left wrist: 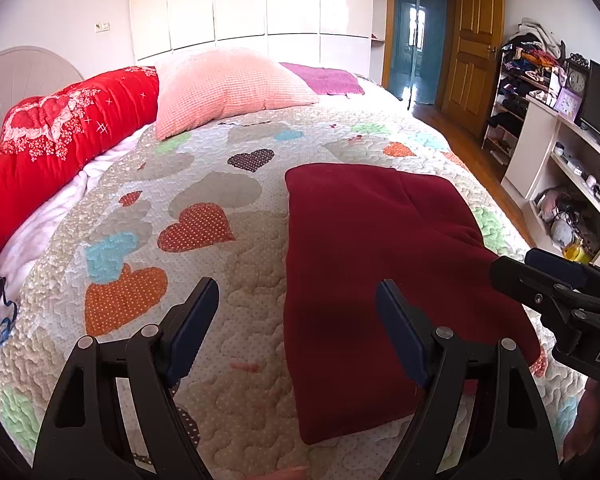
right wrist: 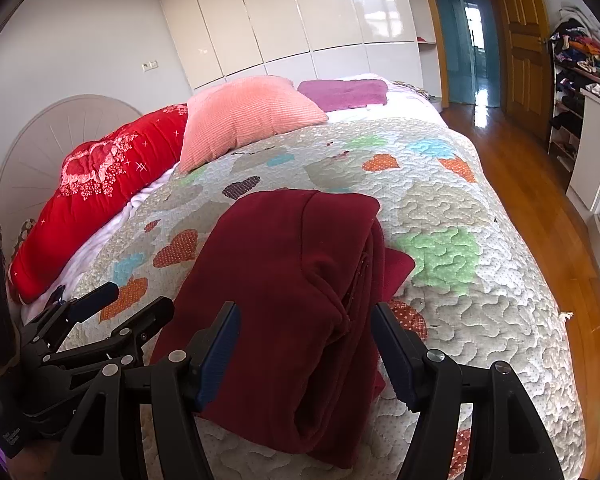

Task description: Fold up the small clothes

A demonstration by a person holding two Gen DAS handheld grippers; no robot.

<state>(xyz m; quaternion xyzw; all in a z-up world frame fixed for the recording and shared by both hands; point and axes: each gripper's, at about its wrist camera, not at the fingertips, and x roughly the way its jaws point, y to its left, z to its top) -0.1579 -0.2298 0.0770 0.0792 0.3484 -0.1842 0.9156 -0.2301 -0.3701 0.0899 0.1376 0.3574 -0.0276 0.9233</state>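
A dark red garment [left wrist: 364,248] lies folded in a rough rectangle on the heart-patterned quilt [left wrist: 204,240]. In the right wrist view the garment [right wrist: 284,280] shows stacked layers along its right edge. My left gripper [left wrist: 298,300] is open and empty, held above the garment's left edge, with its right finger over the cloth. My right gripper [right wrist: 304,324] is open and empty, just above the garment's near end. The right gripper also shows at the garment's right side in the left wrist view [left wrist: 540,280]. The left gripper shows at the left in the right wrist view [right wrist: 112,312].
A pink pillow [left wrist: 228,88], a red bolster [left wrist: 56,148] and a purple cloth [left wrist: 324,78] lie at the far end of the bed. A wooden floor [right wrist: 540,208] and shelves [left wrist: 572,168] with a monitor are to the right.
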